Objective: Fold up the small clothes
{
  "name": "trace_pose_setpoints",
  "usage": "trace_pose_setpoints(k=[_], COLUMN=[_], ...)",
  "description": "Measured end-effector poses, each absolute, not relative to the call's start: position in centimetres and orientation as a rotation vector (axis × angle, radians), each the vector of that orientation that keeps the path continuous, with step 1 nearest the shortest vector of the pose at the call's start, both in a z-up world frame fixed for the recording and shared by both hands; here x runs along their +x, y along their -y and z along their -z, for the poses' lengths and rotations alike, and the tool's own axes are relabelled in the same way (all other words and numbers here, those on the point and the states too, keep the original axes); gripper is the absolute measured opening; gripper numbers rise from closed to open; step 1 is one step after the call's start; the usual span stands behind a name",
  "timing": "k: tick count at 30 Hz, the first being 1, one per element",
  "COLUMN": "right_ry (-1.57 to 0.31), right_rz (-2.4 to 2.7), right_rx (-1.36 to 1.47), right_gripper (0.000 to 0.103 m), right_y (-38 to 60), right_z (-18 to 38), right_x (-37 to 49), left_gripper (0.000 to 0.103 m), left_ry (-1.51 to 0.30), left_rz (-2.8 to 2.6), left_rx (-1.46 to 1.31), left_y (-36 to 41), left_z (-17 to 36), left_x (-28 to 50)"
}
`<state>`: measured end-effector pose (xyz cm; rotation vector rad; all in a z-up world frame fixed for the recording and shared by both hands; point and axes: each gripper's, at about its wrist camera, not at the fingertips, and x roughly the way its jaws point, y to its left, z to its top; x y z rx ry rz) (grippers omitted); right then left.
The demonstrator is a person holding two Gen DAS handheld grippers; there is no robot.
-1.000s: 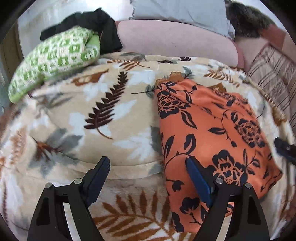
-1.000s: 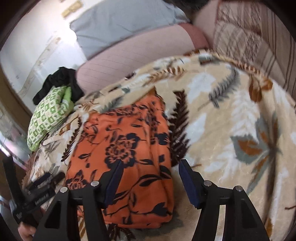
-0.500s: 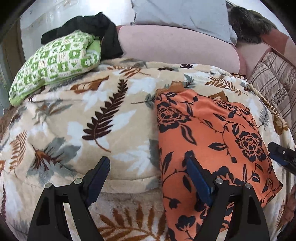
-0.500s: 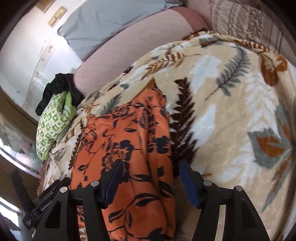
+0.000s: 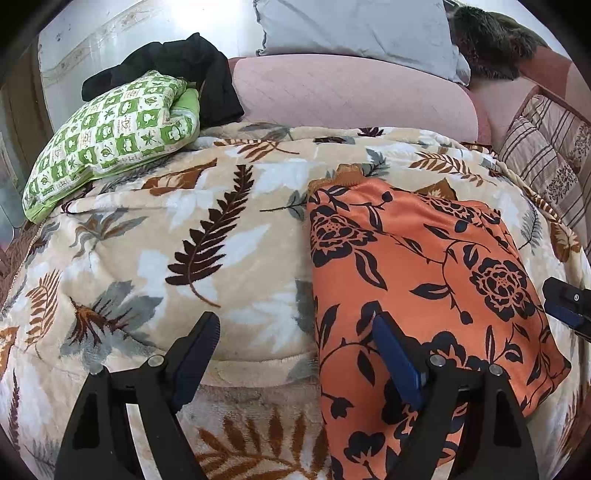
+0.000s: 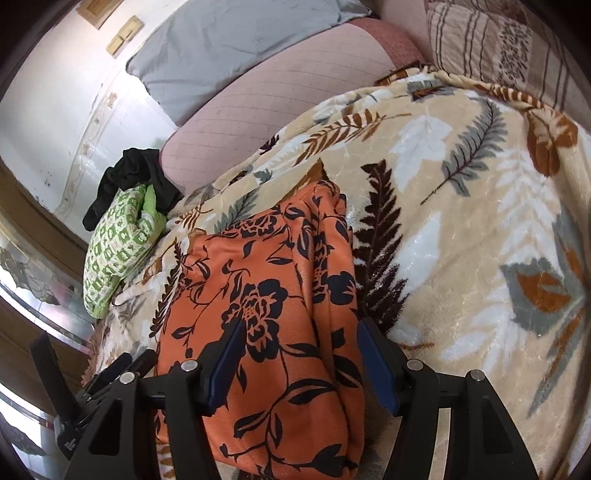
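An orange garment with black flowers [image 5: 417,266] lies folded into a long rectangle on a leaf-print blanket [image 5: 207,236]. It also shows in the right wrist view [image 6: 266,302]. My left gripper [image 5: 295,354] is open and empty above the garment's near left edge. My right gripper [image 6: 299,358] is open and empty above the garment's near right part. The right gripper's tip shows at the right edge of the left wrist view [image 5: 565,306]. The left gripper shows at the lower left of the right wrist view [image 6: 92,387].
A green patterned pillow [image 5: 107,136] with black clothing [image 5: 184,70] on it lies at the blanket's far left. A pink bolster [image 5: 351,96] and a grey pillow [image 5: 354,29] lie behind. Striped cushions [image 5: 546,155] stand at the right.
Both grippers have pulled back and risen a little from the garment, staying open. The garment has not moved.
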<state>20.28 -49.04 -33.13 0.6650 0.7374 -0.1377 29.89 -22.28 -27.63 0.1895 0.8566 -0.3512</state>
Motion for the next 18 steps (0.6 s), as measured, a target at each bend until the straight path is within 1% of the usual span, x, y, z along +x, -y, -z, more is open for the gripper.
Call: trace_pose_setpoints(k=[18], right_ry=[-0.787], right_rz=[0.135], right_rx=[0.701], right_gripper=[0.066], right_y=[50.5], right_z=[34.8], right_x=[21.0], left_gripper=[0.085], left_ry=[-0.893], left_rz=[0.38], left_rx=[0.157], left_y=[23.5], left_z=[28.3], left_x=[31.1])
